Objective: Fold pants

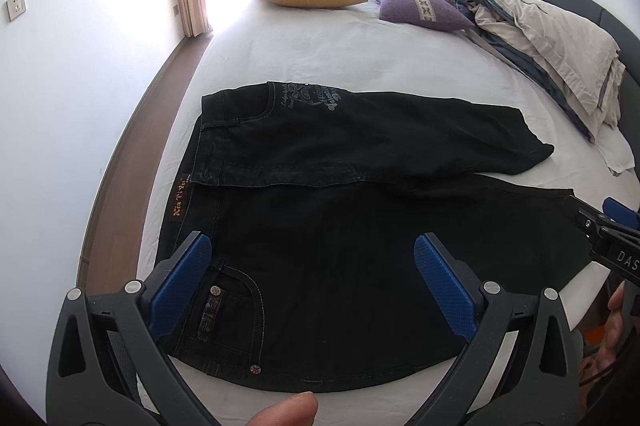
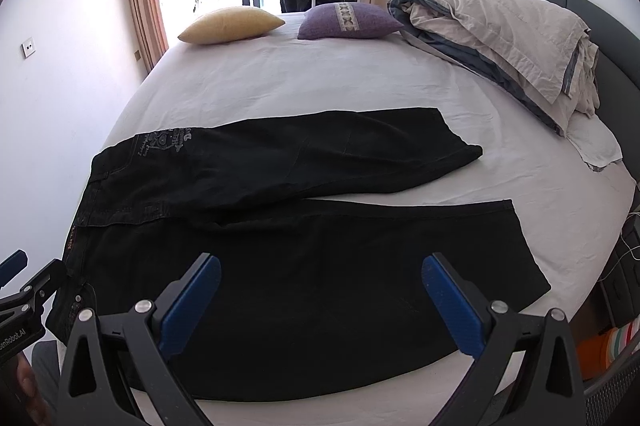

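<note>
Hovering over the near edge of the bed (image 2: 320,86), both grippers stand with their blue pads spread wide and nothing between them. The left gripper (image 1: 312,286) sits above the waist end of the black pants (image 1: 340,246), over the front pocket with its rivet buttons, and a fingertip (image 1: 286,410) shows at the bottom of that view. The right gripper (image 2: 320,300) hangs above the near leg, closer to the hem, which lies toward the right edge of the mattress.

The pants (image 2: 300,266) lie flat on the white sheet, waistband to the left and legs running right. The far leg, with pale printed lettering by its pocket, slants away from the near one, so the two legs part toward the hems (a wedge of sheet shows between them).

Judging by this, the fold has not begun; the step in hand is the approach to a first grasp. The next move probably calls for each gripper to come down on one leg, at waist and hem, pinch the cloth and bring that leg over its partner so the edges meet.

Farther off rest a yellow pillow (image 2: 230,24) and a purple cushion (image 2: 350,20), with a rumpled duvet (image 2: 500,30) heaped against the headboard, all well apart from the pants. Beyond them are curtains and a bright balcony door.
</note>
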`<state>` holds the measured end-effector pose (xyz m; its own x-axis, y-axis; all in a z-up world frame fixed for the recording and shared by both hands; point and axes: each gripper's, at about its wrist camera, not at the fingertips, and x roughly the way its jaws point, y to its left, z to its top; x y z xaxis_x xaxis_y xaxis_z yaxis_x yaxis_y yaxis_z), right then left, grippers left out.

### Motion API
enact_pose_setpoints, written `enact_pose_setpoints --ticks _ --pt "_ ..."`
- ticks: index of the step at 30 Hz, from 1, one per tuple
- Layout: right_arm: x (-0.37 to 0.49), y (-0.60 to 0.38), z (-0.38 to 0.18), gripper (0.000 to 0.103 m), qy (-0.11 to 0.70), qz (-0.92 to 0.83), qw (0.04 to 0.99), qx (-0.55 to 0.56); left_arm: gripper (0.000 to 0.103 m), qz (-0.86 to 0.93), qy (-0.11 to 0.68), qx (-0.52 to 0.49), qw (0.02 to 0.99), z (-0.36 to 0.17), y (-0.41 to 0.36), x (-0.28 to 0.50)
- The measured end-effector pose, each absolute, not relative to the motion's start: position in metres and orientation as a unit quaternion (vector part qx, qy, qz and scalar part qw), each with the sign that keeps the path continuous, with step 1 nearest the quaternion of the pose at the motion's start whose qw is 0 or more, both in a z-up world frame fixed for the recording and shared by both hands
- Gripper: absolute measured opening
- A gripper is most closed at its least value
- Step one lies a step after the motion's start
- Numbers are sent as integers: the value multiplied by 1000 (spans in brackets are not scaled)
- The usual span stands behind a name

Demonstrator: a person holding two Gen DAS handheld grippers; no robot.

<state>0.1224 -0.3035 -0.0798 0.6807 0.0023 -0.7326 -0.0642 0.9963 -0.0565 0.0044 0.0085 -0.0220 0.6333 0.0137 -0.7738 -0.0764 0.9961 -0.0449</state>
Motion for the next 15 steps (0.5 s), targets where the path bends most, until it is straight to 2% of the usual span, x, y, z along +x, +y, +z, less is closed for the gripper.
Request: enact_pose_setpoints --ticks 8,15 --pt "168 -295 -82 103 403 122 905 -62 103 -38 444 -62 893 -31 52 72" --pt "246 -283 -75 101 379 233 885 -134 103 -33 457 82 885 -33 86 199"
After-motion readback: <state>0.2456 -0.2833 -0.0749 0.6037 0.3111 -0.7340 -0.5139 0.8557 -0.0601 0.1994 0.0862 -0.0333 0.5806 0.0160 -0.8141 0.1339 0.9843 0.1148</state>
